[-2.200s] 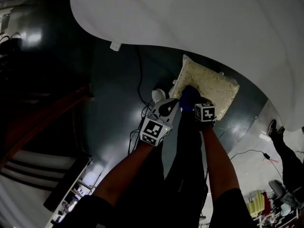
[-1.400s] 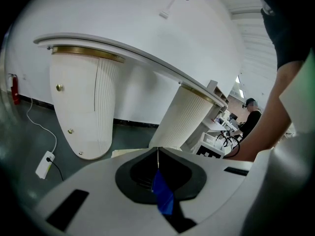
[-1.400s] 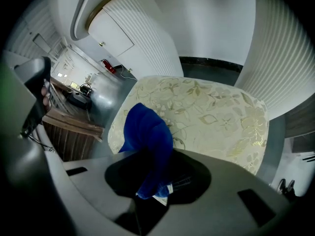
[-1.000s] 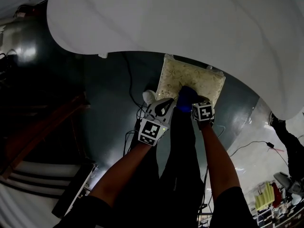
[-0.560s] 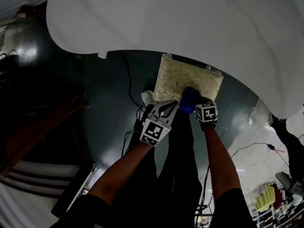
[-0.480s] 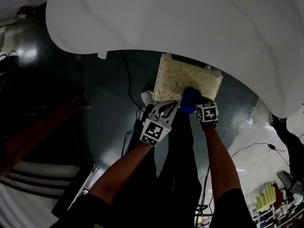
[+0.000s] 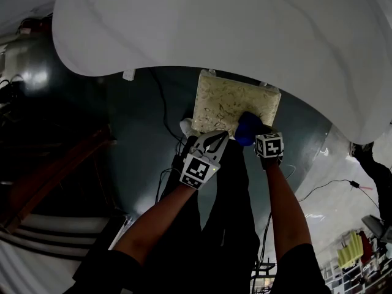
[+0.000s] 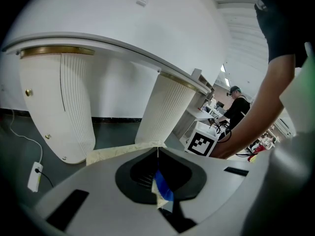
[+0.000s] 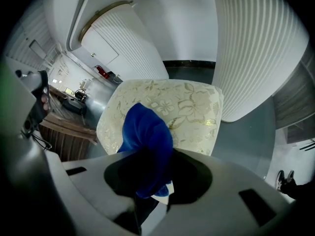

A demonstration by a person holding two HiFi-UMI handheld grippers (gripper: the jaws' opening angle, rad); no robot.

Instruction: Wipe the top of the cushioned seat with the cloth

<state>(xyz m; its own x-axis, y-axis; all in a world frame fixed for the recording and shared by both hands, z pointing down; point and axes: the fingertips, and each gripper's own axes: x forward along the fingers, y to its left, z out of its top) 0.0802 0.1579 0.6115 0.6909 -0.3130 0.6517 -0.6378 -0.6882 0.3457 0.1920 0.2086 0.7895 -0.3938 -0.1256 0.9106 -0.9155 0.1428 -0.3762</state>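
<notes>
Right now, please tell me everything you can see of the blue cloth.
The cloth is deep blue, soft-looking fabric, bunched into a rounded wad. The right gripper is shut on it, and the wad bulges forward out of the jaws. It is over the near part of the cream, flower-patterned seat.

Head view: dim overall, with the surroundings near black. The large white rounded tabletop (image 7: pixel 245 29) was overexposed and its surface detail washed out. Glare streaked the glossy dark grey floor (image 7: pixel 321 164). Straight lines bowed heavily toward the edges.

Left gripper view: bright, even indoor light. The white ribbed table pedestal (image 8: pixel 167 107) was sharp, the nearest foreground soft and the corners vignetted black.

Right gripper view: the cream floral cushioned seat (image 9: pixel 187 107) was well lit and crisp. The deep blue cloth (image 9: pixel 145 127) was shadowed at its base, and the fisheye corners were dark.
</notes>
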